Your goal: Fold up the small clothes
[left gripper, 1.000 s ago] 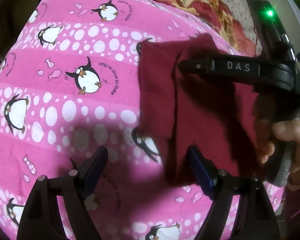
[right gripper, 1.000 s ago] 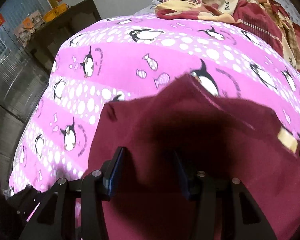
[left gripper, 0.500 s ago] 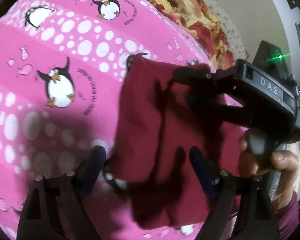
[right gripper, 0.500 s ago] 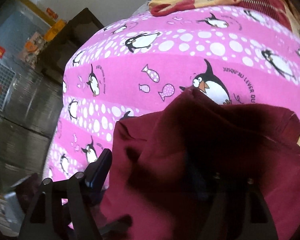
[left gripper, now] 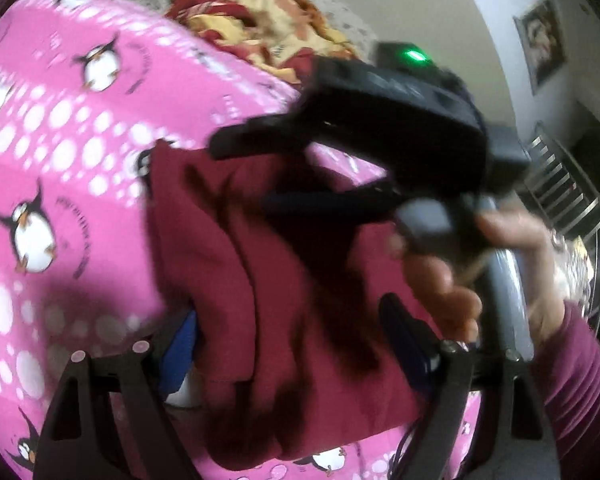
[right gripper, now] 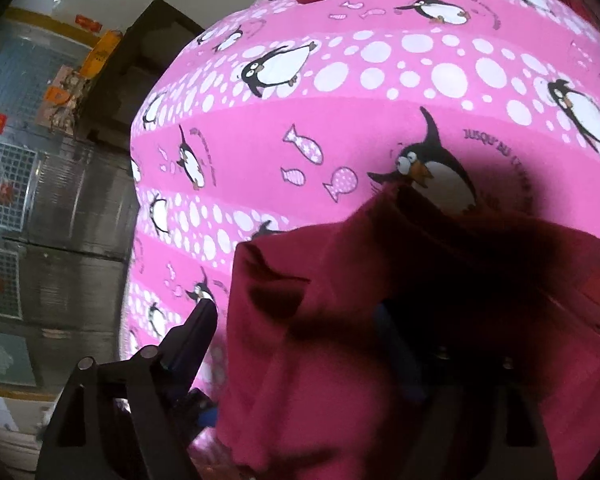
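A maroon garment [left gripper: 268,280] lies folded in layers on the pink penguin-print sheet [left gripper: 60,160]. My left gripper [left gripper: 292,340] stands open, its two fingers straddling the near end of the cloth without pinching it. In the left wrist view my right gripper [left gripper: 260,174] hovers over the far part of the garment, held by a person's hand [left gripper: 440,280]. Its jaws are opening and nothing is pinched between them. In the right wrist view the garment [right gripper: 340,280] fills the lower half. The right gripper [right gripper: 300,340] spreads above it, one finger off the cloth's left edge, the other in shadow over it.
A crumpled red and yellow blanket [left gripper: 260,32] lies at the bed's far end. A dark cabinet [right gripper: 140,60] and wire-grid shelving [right gripper: 8,168] stand beyond the bed's left edge. Framed pictures [left gripper: 540,40] and a metal rack [left gripper: 560,192] are at the right. A maroon sleeve [left gripper: 580,380] is close by.
The right gripper's jaws have spread wide and let the fold drop onto the garment. The left gripper has swung toward the right gripper and tilted upward, jaws as wide as before.
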`<move>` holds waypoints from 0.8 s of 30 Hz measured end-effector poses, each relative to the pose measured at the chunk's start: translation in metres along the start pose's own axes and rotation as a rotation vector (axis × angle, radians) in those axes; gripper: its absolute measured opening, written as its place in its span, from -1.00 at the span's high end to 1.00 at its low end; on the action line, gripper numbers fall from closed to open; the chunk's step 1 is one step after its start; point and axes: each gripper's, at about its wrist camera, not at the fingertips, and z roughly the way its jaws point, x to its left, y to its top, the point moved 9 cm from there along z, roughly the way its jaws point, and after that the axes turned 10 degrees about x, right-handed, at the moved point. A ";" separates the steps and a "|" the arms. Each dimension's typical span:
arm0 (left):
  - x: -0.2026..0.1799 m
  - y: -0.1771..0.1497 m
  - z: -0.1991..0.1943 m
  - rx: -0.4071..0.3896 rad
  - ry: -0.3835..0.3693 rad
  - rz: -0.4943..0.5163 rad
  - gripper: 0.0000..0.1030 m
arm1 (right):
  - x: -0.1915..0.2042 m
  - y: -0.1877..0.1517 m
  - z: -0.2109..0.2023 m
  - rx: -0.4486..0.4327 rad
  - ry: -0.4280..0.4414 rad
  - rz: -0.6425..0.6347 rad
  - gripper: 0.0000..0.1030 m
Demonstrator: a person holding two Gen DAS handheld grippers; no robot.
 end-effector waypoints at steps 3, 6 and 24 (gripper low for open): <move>-0.007 0.003 0.003 0.011 -0.010 0.018 -0.63 | 0.006 0.003 0.009 0.056 -0.054 -0.038 -0.79; -0.012 0.003 0.004 0.015 -0.019 0.034 -0.63 | 0.015 0.003 0.022 0.127 -0.145 -0.102 -0.85; 0.004 -0.011 0.006 0.044 0.091 -0.010 -0.66 | 0.015 -0.031 0.021 0.080 -0.305 -0.286 0.54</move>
